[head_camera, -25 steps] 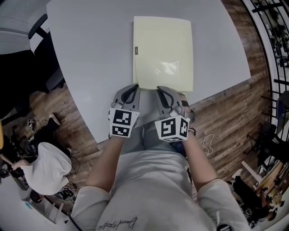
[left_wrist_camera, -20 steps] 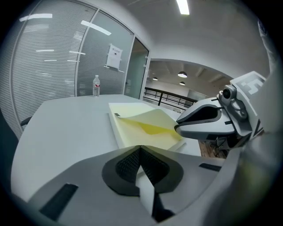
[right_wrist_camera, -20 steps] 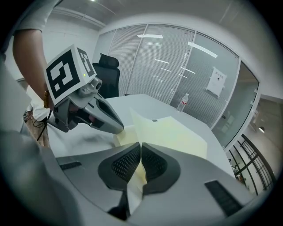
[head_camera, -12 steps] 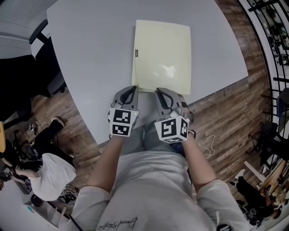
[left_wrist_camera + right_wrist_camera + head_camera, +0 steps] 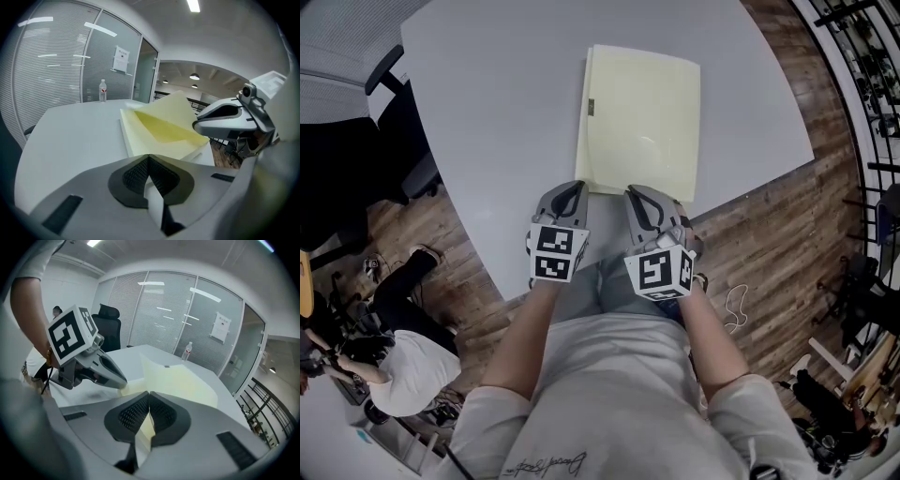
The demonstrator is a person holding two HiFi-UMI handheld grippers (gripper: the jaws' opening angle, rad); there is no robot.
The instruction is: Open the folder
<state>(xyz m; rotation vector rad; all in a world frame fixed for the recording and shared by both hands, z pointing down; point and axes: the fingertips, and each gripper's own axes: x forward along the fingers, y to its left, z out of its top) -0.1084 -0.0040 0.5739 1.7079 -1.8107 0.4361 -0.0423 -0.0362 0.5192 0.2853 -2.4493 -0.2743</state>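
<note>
Your right tongs (image 5: 635,192) pinch the near edge of the yellow folder (image 5: 642,117) on the bench (image 5: 497,131), left tongs (image 5: 577,186) pressed together at its near-left corner. It looks light and floppy, so you'd grip near that edge.

Pale yellow folder (image 5: 639,117) on a light grey counter (image 5: 506,112).
The left gripper (image 5: 580,184) and right gripper (image 5: 635,191) are grey, with black ribbed fingers (image 5: 136,176) and black-and-white square markers; the floor (image 5: 769,225) is brown plank.
</note>
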